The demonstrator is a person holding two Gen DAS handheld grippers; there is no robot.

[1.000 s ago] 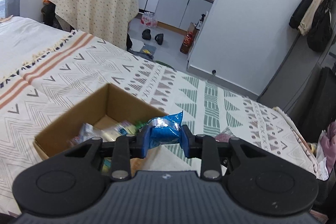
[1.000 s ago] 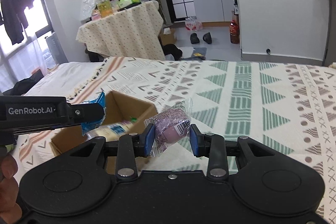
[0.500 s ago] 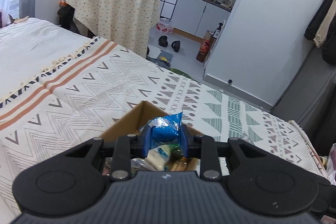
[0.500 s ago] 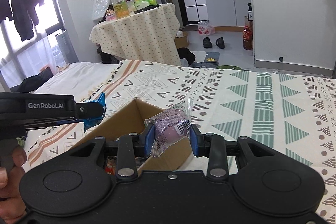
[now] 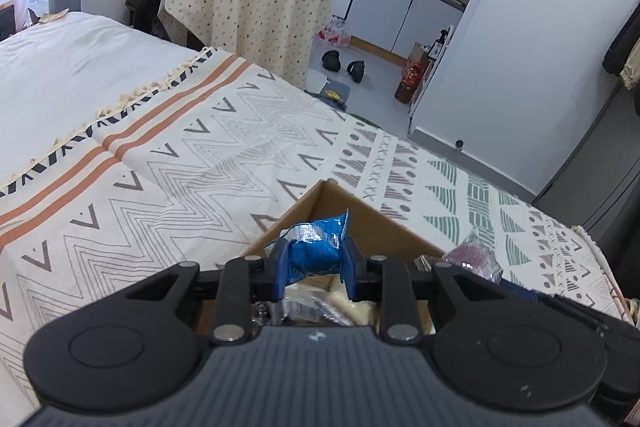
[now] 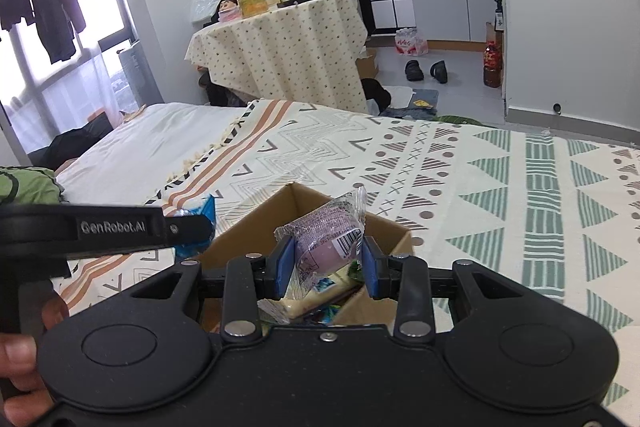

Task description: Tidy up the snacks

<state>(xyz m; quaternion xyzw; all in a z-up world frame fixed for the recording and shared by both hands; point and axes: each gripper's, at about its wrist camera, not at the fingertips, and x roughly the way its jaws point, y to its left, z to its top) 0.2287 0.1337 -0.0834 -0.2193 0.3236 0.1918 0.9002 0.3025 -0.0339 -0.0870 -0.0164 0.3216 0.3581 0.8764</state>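
An open cardboard box (image 5: 362,213) (image 6: 256,217) sits on the patterned bedspread with several snack packets (image 5: 316,307) inside. My left gripper (image 5: 314,265) is shut on a blue snack packet (image 5: 316,247), held over the box's opening. My right gripper (image 6: 325,261) is shut on a clear packet with a purple snack (image 6: 326,243), also above the box. In the right wrist view the left gripper (image 6: 192,227) reaches in from the left with the blue packet (image 6: 198,213) at its tip. The purple packet (image 5: 474,255) shows at the right in the left wrist view.
The bedspread (image 6: 500,187) stretches all around the box. Beyond the bed stands a small table under a dotted cloth (image 6: 280,43) carrying bottles. Shoes (image 6: 426,71) and a bottle (image 6: 492,65) are on the floor. A hand (image 6: 20,379) holds the left gripper's handle.
Both grippers, still holding their packets, have moved forward until they hang over the box, which now lies right under the fingers instead of ahead of them.
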